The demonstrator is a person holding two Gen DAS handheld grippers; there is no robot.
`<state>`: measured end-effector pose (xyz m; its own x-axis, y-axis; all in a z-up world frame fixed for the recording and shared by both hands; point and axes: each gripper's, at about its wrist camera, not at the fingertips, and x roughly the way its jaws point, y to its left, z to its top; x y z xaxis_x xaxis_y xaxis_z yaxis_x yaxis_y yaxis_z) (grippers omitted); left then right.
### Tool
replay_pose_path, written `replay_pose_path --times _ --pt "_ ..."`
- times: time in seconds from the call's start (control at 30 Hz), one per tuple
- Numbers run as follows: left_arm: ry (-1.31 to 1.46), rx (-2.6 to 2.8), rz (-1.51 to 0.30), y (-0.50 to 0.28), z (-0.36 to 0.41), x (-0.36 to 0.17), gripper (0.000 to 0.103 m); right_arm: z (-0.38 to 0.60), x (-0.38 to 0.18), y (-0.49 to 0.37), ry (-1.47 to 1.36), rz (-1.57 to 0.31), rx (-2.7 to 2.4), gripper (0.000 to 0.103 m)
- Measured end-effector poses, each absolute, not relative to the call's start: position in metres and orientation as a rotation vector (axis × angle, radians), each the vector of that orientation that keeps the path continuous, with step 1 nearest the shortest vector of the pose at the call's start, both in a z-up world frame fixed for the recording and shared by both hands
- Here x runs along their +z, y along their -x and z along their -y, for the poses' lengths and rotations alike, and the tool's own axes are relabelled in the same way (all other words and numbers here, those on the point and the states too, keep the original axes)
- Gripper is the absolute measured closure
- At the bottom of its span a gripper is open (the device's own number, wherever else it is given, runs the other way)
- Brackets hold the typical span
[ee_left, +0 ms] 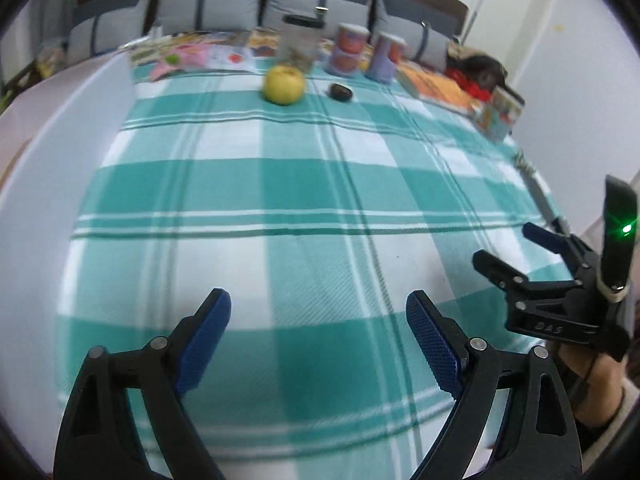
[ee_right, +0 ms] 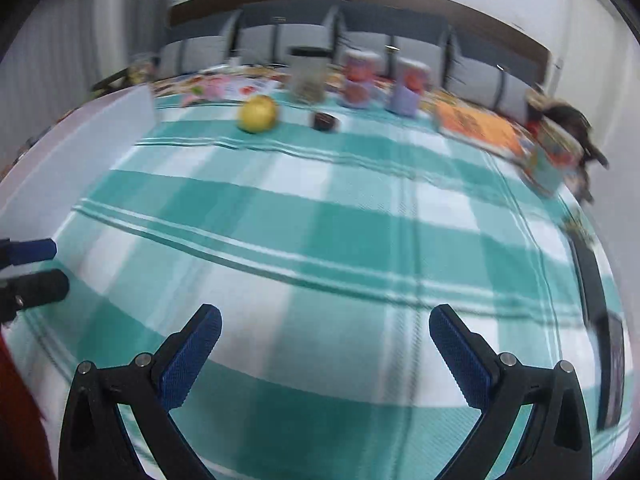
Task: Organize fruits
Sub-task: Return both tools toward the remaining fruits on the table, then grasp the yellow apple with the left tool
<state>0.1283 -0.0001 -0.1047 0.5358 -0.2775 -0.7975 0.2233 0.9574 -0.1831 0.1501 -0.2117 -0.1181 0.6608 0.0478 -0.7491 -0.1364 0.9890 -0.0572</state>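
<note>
A yellow apple sits at the far side of the green-and-white checked cloth; it also shows in the right wrist view. A small dark fruit lies just right of it, also in the right wrist view. My left gripper is open and empty, low over the near part of the cloth. My right gripper is open and empty too. The right gripper shows at the right of the left wrist view. The left gripper's fingertips show at the left edge of the right wrist view.
A clear jar with a black lid, pink tubs and a purple container stand behind the fruits. Books and packets line the far and right edges. A white board lies on the left.
</note>
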Motion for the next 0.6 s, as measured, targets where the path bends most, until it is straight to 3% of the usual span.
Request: replay_pose_path --times 0.4,0.6 --pt "-0.132 -0.233 -0.936 -0.152 0.048 -0.156 0.012 0.237 -0.148 -0.158 0.030 -0.855 0.069 0.000" --pt "-0.118 -0.239 -0.937 -0.161 0.042 -0.157 0.010 0.237 -0.163 -0.164 0.029 -0.913 0.073 0.000"
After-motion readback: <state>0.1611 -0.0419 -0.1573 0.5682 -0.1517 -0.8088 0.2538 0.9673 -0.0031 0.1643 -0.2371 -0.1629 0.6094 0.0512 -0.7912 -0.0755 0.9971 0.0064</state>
